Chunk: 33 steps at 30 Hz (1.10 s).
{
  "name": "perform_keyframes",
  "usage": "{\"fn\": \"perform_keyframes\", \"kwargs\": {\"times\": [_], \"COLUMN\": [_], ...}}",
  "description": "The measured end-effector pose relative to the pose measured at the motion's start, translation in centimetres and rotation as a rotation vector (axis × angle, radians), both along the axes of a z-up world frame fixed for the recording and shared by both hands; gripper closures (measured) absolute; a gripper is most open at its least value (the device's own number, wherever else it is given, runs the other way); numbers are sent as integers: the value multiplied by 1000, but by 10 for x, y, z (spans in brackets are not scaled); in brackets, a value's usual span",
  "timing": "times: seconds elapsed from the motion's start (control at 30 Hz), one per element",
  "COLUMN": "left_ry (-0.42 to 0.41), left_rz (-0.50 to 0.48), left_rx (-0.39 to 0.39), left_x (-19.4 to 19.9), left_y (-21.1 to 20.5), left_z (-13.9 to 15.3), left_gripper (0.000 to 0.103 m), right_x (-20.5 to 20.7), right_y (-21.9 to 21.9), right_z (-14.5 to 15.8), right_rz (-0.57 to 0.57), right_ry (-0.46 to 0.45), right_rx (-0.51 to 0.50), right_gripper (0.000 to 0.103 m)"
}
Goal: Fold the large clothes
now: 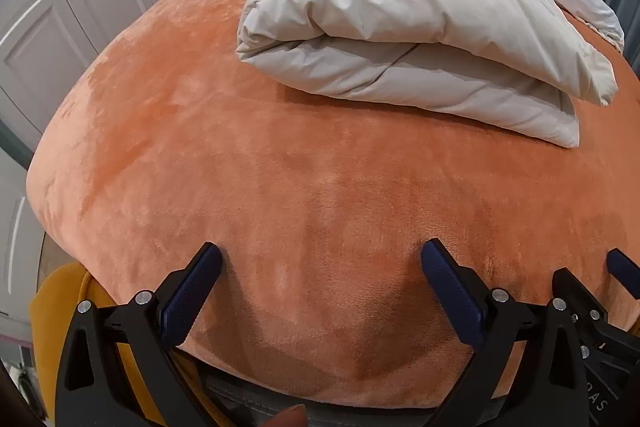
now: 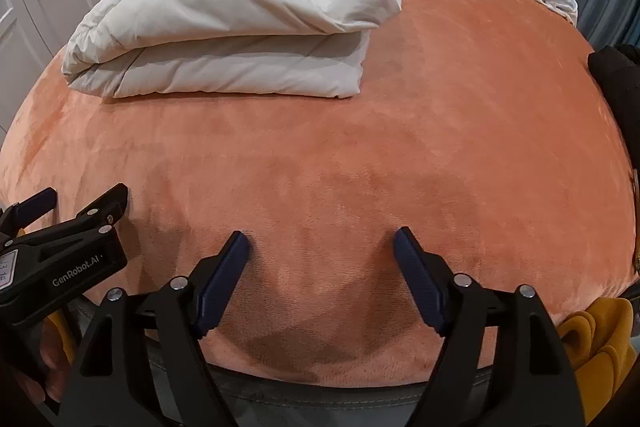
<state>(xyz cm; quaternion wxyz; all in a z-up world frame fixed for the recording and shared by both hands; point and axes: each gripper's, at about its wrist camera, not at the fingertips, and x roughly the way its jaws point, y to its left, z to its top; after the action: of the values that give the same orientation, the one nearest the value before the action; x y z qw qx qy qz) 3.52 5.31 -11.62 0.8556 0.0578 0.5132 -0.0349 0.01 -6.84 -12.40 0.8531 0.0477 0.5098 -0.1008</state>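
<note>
- Hovering left gripper and right gripper, fingers spread and empty, over the orange plush bed cover.
- Folded cream quilted coat lying well beyond; apparently finished.
- Next: fetching the mustard-yellow garment at the bed edge, probably.

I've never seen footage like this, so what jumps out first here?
A big orange blanket covers the whole bed. On its far side lies a puffy white folded coat. Nearest the camera, two open black grippers, the left gripper and the right gripper, hang side by side over the blanket's near edge, holding nothing.
</note>
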Motion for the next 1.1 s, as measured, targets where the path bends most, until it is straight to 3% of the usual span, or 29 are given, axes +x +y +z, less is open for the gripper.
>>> {"fn": "perform_keyframes", "kwargs": {"times": [0.4,1.1], "left_ry": [-53,-99], "left_rz": [-10,-11], "left_rx": [19,19], "left_x": [-8,-11], "left_y": [-7,-7], "left_z": [-5,-8], "left_gripper": [5,5], "right_x": [-3,-4], "right_y": [4,-3], "right_z": [-7,-12], "right_rz": [-4,-3], "right_ry": [-14,-54], "right_rx": [-25,-30], "right_gripper": [15,8]}}
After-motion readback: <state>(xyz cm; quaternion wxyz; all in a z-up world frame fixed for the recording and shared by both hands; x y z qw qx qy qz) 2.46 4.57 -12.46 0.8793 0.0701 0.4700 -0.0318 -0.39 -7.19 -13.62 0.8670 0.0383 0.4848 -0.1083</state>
